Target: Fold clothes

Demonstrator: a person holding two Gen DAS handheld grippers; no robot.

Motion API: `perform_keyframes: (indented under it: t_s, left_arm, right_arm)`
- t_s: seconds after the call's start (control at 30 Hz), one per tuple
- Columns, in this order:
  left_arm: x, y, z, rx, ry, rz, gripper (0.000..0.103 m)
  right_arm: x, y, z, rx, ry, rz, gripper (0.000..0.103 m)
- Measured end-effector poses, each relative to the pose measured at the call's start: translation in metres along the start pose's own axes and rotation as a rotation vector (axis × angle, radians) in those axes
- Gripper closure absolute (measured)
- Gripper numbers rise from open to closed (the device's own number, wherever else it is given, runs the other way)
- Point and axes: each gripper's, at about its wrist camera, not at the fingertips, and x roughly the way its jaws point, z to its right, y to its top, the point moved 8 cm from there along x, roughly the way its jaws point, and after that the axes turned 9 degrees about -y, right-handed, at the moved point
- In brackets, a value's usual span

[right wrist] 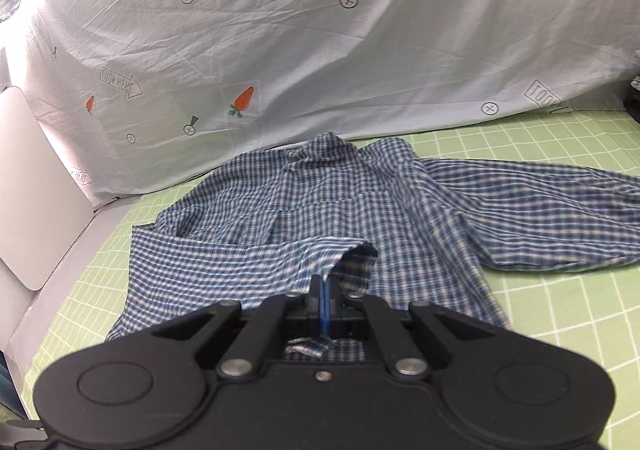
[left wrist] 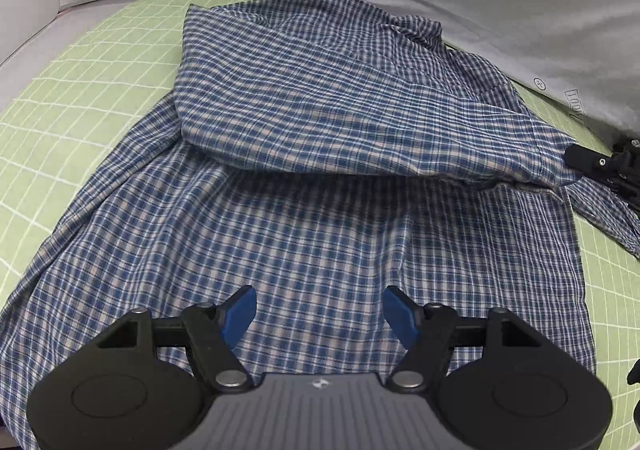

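a blue and white checked shirt (left wrist: 304, 185) lies spread on a green mat (left wrist: 92, 65) ruled with white grid lines, its collar toward the far side where a pale grey sheet (right wrist: 320, 49) printed with carrots and arrows hangs as a backdrop. one sleeve (left wrist: 360, 105) is drawn across the body of the shirt from far left toward near right.

the right claw (right wrist: 322, 292) is pressed together on the cuff (right wrist: 352, 254) end of that sleeve, with a scrap of checked cloth showing behind its blue pads; in the left view it appears at the right edge, holding the sleeve's tip. the left claw (left wrist: 320, 308) hangs over the near part of the shirt with its blue pads (left wrist: 242, 314) wide apart and nothing between them.

the main risk is that the pinch is small and right at the cuff edge. the fabric looks thin, soft and slippery, so a sideways tug may pull it out of the pads and let the sleeve flop back. the sleeve sags in the middle and casts a shadow on the body, so it seems lifted, not laid; if released from height it may land in a twist. pulling too far could also drag the whole shirt across the smooth mat, since nothing pins it down. the other sleeve (right wrist: 560, 217) lies loose to the right and could be caught underneath.

the cloth is light woven cotton by its look, creased near the collar (right wrist: 328, 147); the mat is flat and matte.
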Motion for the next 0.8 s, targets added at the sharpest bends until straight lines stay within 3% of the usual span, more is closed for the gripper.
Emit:
perform_keyframes:
  t_s: [0.4, 0.8]
  left_arm:
    - [0.025, -0.02, 0.023, -0.011, 0.128, -0.038, 0.026]
    - [0.022, -0.03, 0.022, 0.005, 0.173, -0.053, 0.011]
  right_arm:
    - [0.028, 0.019, 0.08, -0.06, -0.079, 0.022, 0.102]
    - [0.035, 0.05, 0.163, -0.01, -0.263, 0.086, 0.102]
